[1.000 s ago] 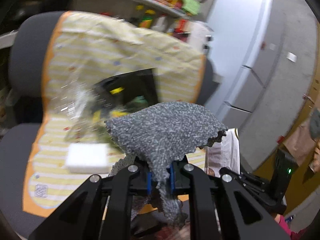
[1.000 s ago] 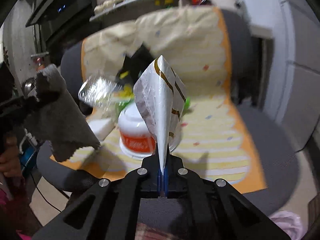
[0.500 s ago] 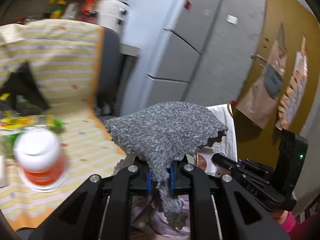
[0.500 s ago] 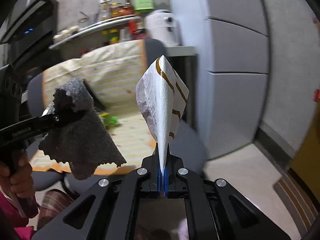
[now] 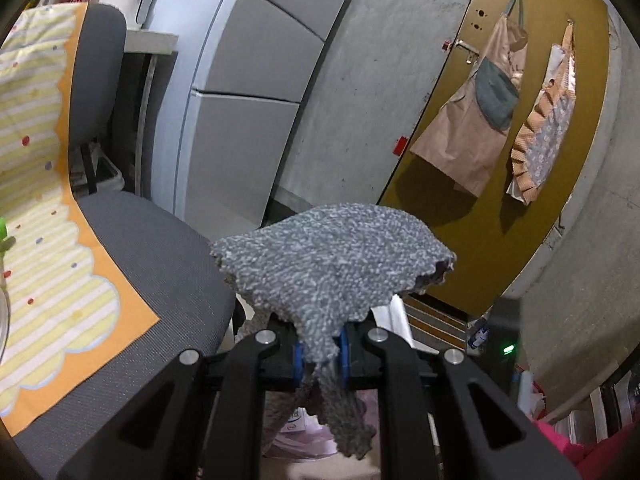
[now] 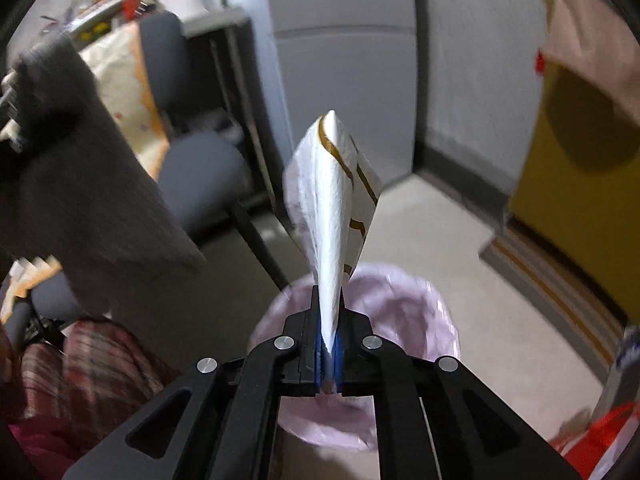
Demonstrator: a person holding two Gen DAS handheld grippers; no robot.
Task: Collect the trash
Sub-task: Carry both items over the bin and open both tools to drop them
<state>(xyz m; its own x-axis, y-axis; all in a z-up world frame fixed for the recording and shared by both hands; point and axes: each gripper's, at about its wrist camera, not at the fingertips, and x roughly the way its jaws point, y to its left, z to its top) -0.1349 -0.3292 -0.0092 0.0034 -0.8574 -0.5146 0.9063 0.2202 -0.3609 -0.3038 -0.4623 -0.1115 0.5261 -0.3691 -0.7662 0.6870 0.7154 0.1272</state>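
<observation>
Only the right wrist view shows the pink-lined round bin, beyond the right tool, whose jaws are opening around a white gold-striped wrapper; at 9 o'clock the grey padded chair. The left tool stays clamped on a speckled grey knitted cloth.

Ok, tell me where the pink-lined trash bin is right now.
In the right wrist view, the pink-lined trash bin sits on the floor at bottom centre, directly behind the right claw and the white wrapper between its opening jaws, right of the grey chair.

Home kitchen: fridge, hanging aprons
</observation>
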